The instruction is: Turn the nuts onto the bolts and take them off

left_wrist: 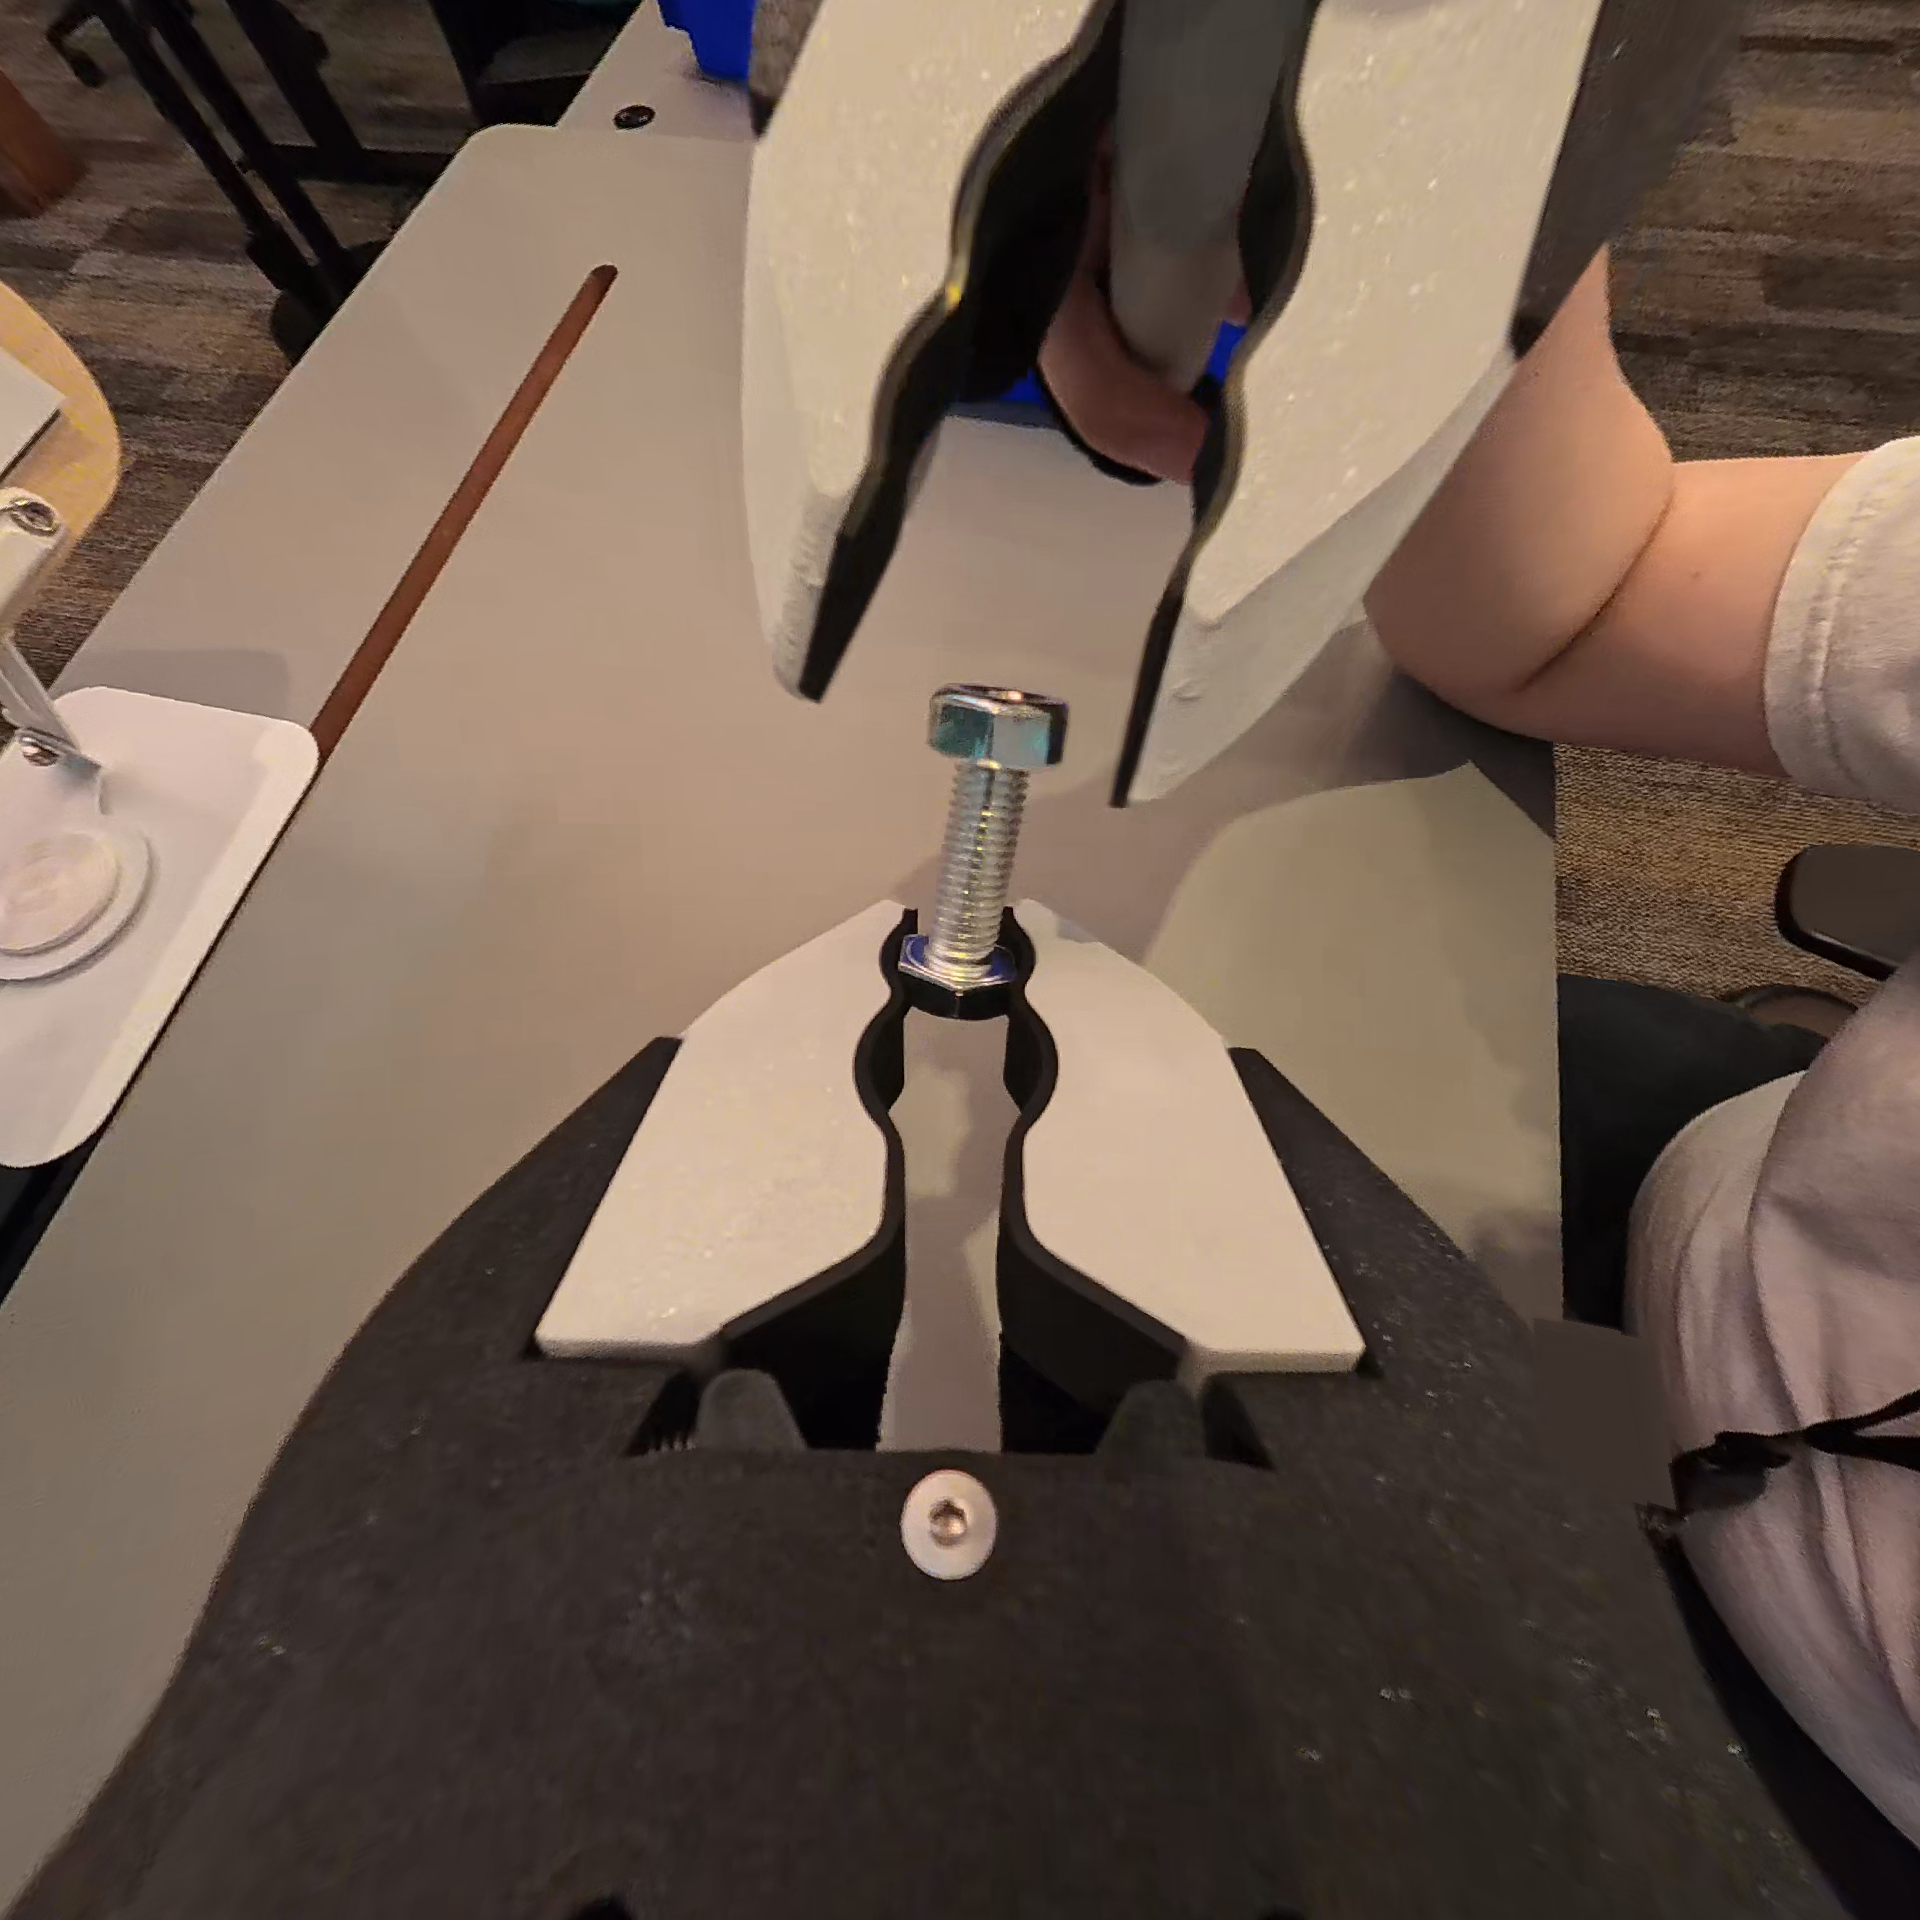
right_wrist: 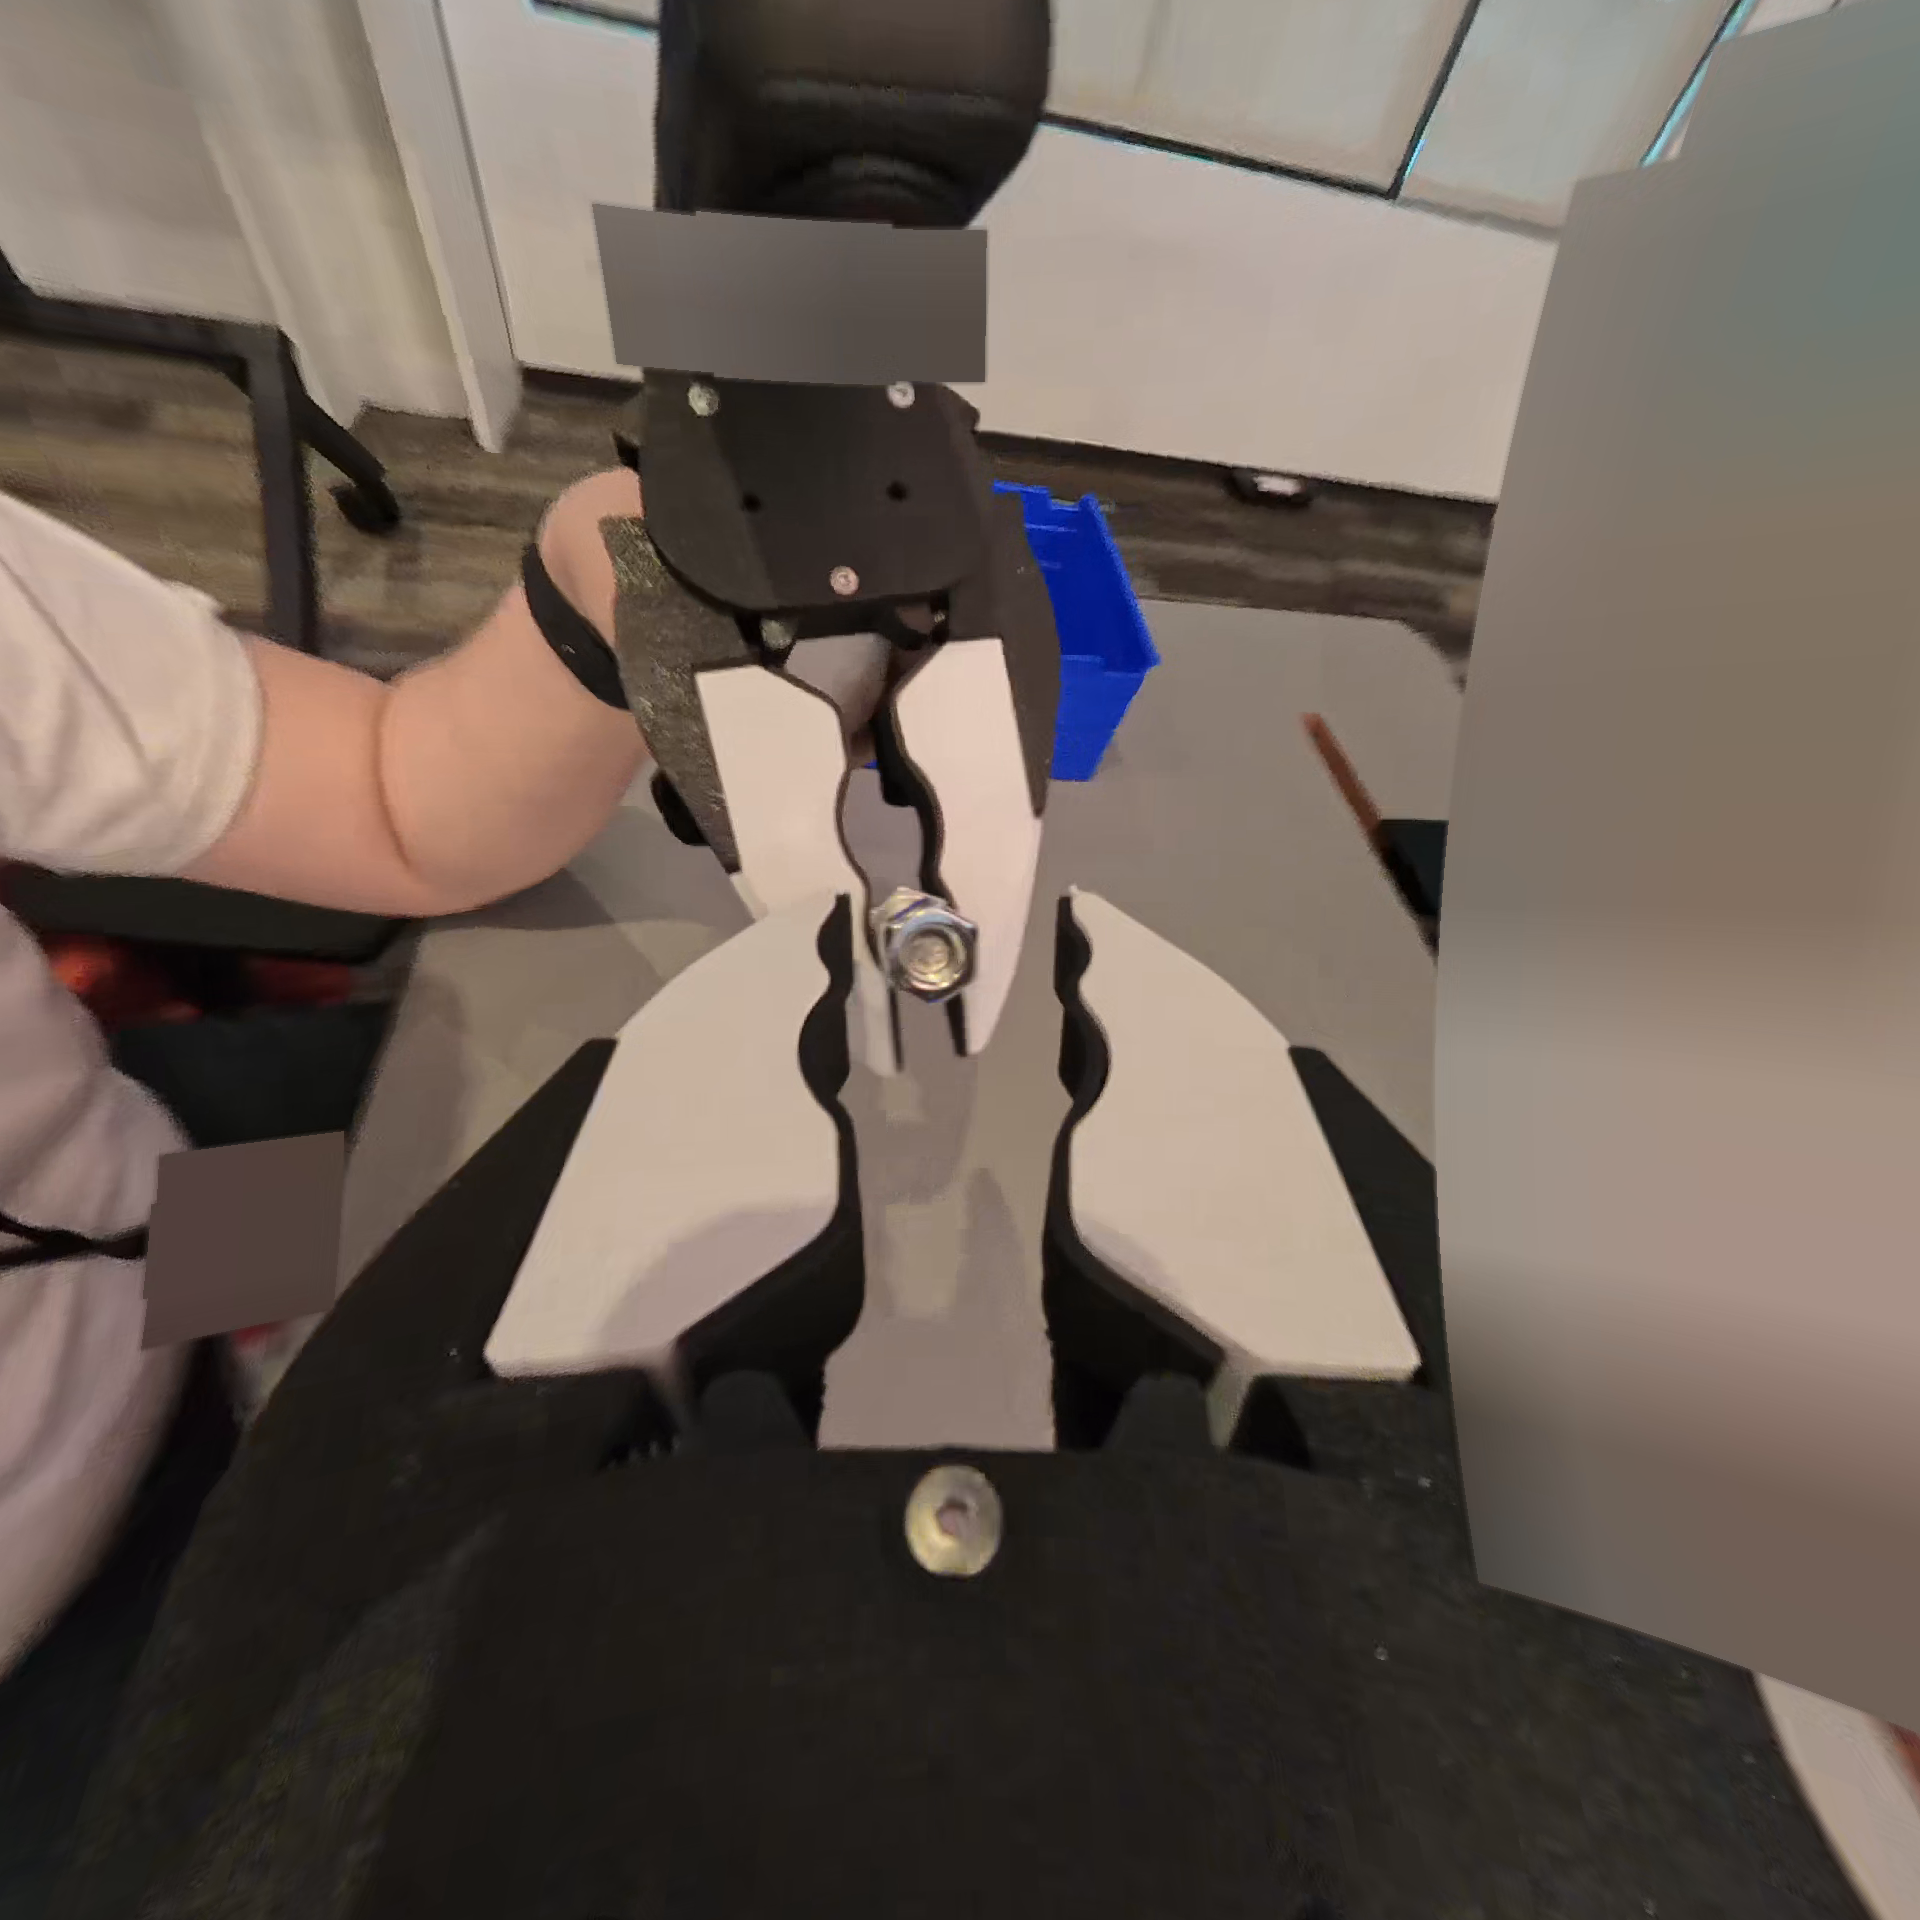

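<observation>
L gripper [left_wrist: 957, 935] clamped on bolt [left_wrist: 975, 862] base, held upright above table [left_wrist: 582, 727] | nut [left_wrist: 997, 722] atop bolt | R gripper [left_wrist: 966, 743] spread just beside nut | steel: stiff, small, slick, take nut by flats

Setting is judged to be an office-type workroom used as a test bench. A grey desk [left_wrist: 582, 665] with rounded corners, a cable slot and a screw-capped grommet is taken as the landmark. Patterned carpet tile flooring [left_wrist: 1766, 187] is seen around the desk on all visible sides. A black office chair [right_wrist: 852, 104] is noted beyond the desk's far edge, with pale wall panels and window framing behind it. A blue plastic parts bin [right_wrist: 1091, 634] is seen on the desk's far end. A white stand base [left_wrist: 156, 862] with a metal arm is recorded on the desk's left side.
</observation>
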Demonstrator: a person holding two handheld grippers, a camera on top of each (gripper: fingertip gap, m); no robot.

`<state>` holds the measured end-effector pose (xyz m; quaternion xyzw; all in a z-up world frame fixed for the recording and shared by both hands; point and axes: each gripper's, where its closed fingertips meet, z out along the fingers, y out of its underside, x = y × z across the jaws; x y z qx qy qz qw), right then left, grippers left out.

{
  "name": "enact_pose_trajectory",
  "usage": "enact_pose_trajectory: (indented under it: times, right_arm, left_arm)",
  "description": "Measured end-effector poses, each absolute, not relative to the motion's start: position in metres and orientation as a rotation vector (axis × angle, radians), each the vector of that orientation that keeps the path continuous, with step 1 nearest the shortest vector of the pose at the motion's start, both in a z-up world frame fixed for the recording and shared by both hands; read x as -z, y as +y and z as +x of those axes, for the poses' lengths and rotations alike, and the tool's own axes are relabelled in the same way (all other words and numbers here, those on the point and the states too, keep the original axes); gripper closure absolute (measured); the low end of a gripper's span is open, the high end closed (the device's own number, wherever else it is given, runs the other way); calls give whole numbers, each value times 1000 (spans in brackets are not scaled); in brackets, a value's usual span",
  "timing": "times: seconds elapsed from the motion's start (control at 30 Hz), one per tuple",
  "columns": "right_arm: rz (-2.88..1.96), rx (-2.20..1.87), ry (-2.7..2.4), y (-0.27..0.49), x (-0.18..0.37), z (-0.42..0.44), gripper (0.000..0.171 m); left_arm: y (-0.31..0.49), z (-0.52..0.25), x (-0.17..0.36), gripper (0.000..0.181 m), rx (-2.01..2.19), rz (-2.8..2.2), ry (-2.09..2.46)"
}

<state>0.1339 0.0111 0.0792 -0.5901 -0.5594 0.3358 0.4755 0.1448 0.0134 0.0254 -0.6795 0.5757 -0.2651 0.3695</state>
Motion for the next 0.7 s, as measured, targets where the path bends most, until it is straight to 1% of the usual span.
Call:
enact_pose_trajectory:
  times: [0.17,0.53,0.7]
  right_arm:
    - [-1514,-1001,-1179,19,-93,136,142]
    - [-1581,-918,-1274,17,-77,143,145]
    - [-1560,-938,-1287,13,-78,139,143]
  left_arm:
    - [18,144,-27,167,644,-1743,1452]
    - [20,143,-29,167,628,-1741,1432]
    - [20,143,-30,167,628,-1739,1434]
